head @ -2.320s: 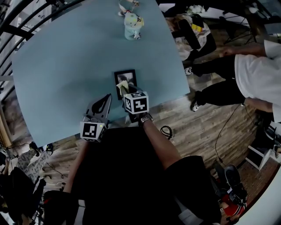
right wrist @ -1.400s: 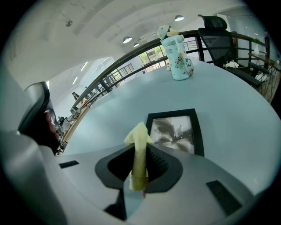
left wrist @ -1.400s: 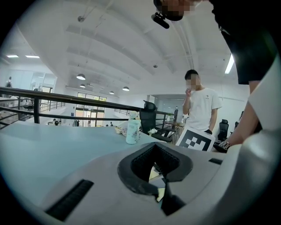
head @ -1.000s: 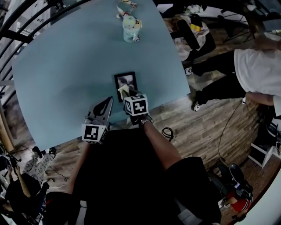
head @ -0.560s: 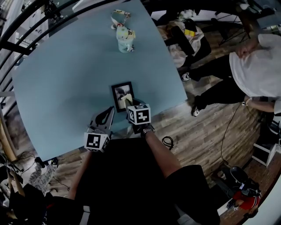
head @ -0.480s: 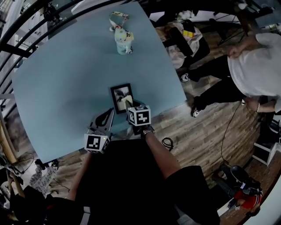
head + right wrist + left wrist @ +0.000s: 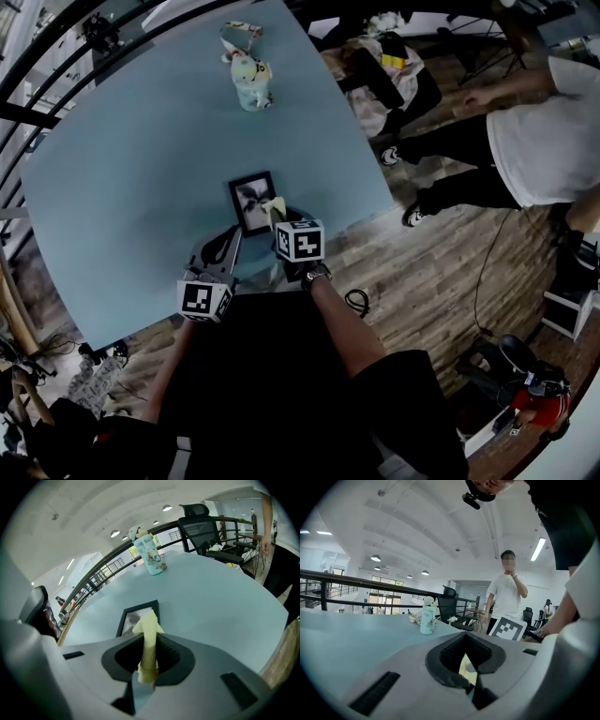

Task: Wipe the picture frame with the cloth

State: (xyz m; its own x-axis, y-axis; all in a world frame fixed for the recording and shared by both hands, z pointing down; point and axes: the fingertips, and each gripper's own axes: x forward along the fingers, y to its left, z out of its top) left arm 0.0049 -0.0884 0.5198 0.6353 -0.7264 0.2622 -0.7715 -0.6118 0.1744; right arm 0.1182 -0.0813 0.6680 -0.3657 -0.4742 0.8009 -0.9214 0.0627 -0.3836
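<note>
Right gripper (image 7: pixel 278 214), clamping the cloth (image 7: pixel 274 203), shifted across picture frame (image 7: pixel 247 195); left gripper (image 7: pixel 225 246) closed.

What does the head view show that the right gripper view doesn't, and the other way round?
Only the head view: the left gripper and the wood floor. Only the right gripper view: ceiling lights. Both: the right gripper shut on the cloth at the frame, the table and the bottle.
</note>
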